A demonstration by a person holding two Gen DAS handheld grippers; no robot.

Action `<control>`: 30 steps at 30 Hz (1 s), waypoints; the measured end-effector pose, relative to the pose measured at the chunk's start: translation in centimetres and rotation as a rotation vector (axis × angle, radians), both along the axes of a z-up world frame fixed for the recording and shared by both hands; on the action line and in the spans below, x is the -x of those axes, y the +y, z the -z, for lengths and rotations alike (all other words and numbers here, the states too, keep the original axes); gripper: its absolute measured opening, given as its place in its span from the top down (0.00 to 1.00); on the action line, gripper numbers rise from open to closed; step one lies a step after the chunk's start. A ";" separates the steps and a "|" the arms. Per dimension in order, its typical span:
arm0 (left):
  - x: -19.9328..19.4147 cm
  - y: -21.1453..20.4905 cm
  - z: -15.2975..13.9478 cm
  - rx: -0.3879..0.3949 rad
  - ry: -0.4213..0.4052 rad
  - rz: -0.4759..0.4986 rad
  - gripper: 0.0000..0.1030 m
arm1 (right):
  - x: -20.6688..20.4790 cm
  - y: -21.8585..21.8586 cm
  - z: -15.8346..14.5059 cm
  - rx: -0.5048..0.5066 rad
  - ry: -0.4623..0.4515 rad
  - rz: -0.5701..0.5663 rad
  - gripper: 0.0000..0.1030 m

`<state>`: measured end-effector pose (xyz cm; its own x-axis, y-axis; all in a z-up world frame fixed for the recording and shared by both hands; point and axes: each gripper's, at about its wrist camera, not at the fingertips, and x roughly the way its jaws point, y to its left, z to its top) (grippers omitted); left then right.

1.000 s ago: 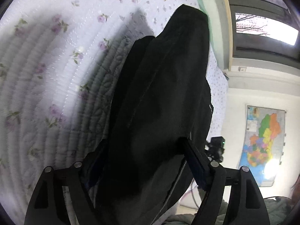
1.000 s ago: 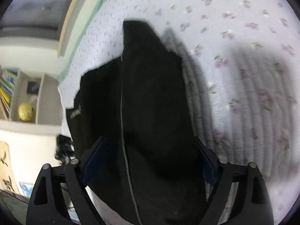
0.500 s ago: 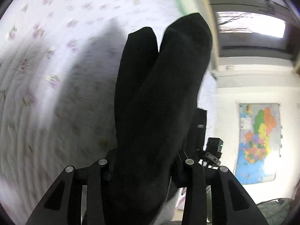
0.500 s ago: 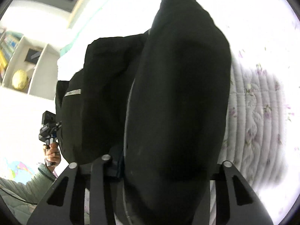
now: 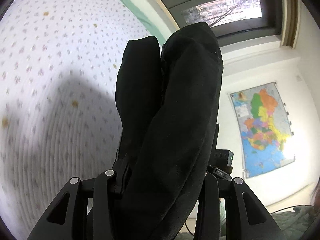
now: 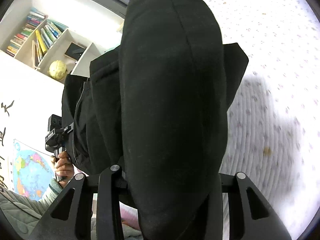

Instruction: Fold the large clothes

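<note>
A black garment (image 5: 170,120) was held up off the quilt (image 5: 50,80) and filled the centre of both wrist views. In the left wrist view, the left gripper (image 5: 158,182) was seen closed to a narrow gap on a thick bunch of the cloth, which rose from the bottom centre toward the window (image 5: 224,10) at the upper right. Two rounded folds stood side by side there. A map (image 5: 262,128) was seen on the wall at the right.

In the right wrist view, the right gripper (image 6: 170,180) was likewise clamped on the garment (image 6: 172,100), the cloth bulging wide between its fingers. More of the cloth hung at centre left, where the left gripper (image 6: 57,134) and the hand (image 6: 63,163) on its handle were visible. A bookshelf (image 6: 40,38) and a globe (image 6: 58,70) were seen at the upper left, the quilt (image 6: 280,80) at the right.
</note>
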<state>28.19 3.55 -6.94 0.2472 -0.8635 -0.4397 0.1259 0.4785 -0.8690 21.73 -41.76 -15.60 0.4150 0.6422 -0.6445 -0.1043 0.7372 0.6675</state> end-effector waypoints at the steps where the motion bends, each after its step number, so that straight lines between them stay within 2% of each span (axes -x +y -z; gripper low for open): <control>1: 0.7 0.2 0.3 -0.001 0.010 0.002 0.60 | 0.9 0.1 -0.9 0.006 0.011 0.000 0.57; 5: 3.4 1.2 3.9 -0.012 0.078 0.010 0.59 | 3.5 0.0 -2.0 0.052 0.076 -0.010 0.57; 9: 4.6 2.8 9.4 -0.021 0.147 -0.003 0.60 | 3.9 1.0 0.2 0.108 0.136 -0.027 0.57; 13: 5.1 6.1 13.4 0.052 0.134 -0.052 0.59 | 4.1 -0.1 1.2 0.153 0.079 -0.021 0.57; 17: 5.0 8.1 16.6 0.048 0.111 -0.045 0.56 | 2.9 -0.3 3.3 0.225 0.068 -0.019 0.53; 20: 4.9 9.8 19.6 0.079 0.142 -0.062 0.49 | 2.9 -1.4 6.2 0.153 0.079 0.016 0.43; 21: 5.0 10.5 20.6 0.134 0.148 -0.066 0.49 | 2.5 -2.0 7.1 0.127 0.077 0.030 0.39; 23: 5.5 11.3 21.2 0.169 0.131 -0.070 0.49 | 3.3 -3.1 7.6 0.068 0.059 0.055 0.39; 25: 6.8 13.0 19.5 0.101 0.061 -0.087 0.49 | 5.2 -4.4 7.1 0.063 0.027 0.091 0.36; 26: 7.8 13.8 18.2 0.036 0.019 -0.106 0.49 | 6.1 -4.6 6.3 0.088 0.006 0.114 0.34; 27: 9.1 14.9 16.3 -0.078 -0.037 -0.135 0.48 | 7.2 -4.7 5.4 0.125 -0.017 0.137 0.30; 29: 11.5 15.3 12.4 -0.256 -0.134 -0.189 0.48 | 9.6 -4.4 2.8 0.270 -0.080 0.213 0.28; 30: 13.3 15.0 9.6 -0.359 -0.208 -0.216 0.48 | 11.3 -3.5 0.7 0.387 -0.127 0.256 0.28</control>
<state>14.91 18.56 -16.49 0.5195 -0.5847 -0.6231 0.1443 0.7788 -0.6105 10.48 -45.24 -16.26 0.6192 0.2323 -0.7501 0.0499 0.9417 0.3328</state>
